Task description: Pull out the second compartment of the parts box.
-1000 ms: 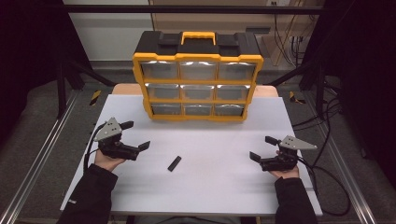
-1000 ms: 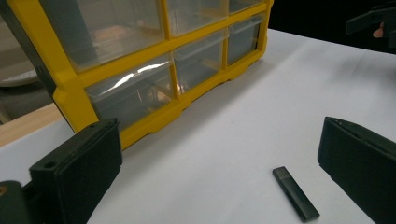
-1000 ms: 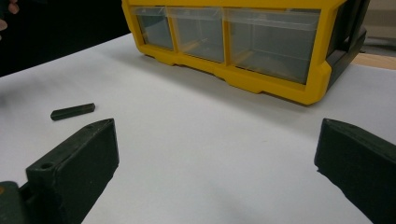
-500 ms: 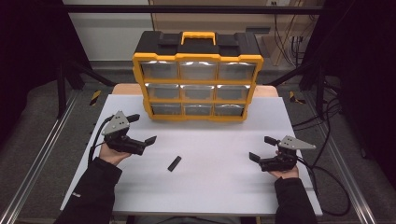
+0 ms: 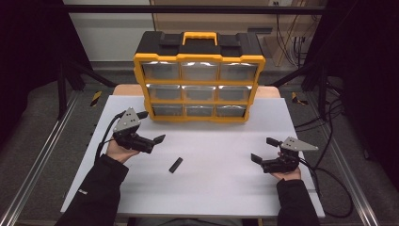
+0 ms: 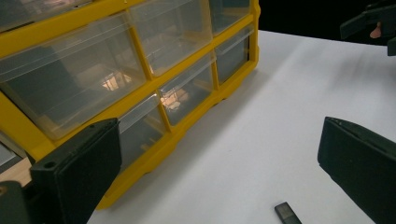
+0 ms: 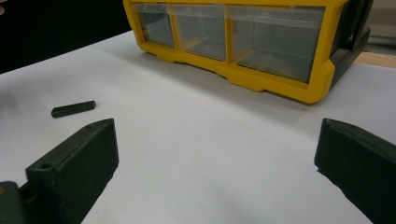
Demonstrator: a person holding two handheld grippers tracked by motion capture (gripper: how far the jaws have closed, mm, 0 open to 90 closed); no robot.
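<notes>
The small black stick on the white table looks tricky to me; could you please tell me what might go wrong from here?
1. The small black stick lies flat on the table, so the left claw, open and nearest, may push it along rather than grip it.
2. That claw is close to the yellow drawer cabinet; a wide swing might bump its lower drawers.
3. The right claw is open and farther away, so its reach could cross the left one.

My left gripper [image 5: 150, 127] is raised in my left hand [image 5: 120, 149], its 2 fingers [image 6: 77, 163] spread wide. My right gripper [image 5: 264, 149] sits low, fingers [image 7: 74, 161] equally wide apart.
</notes>
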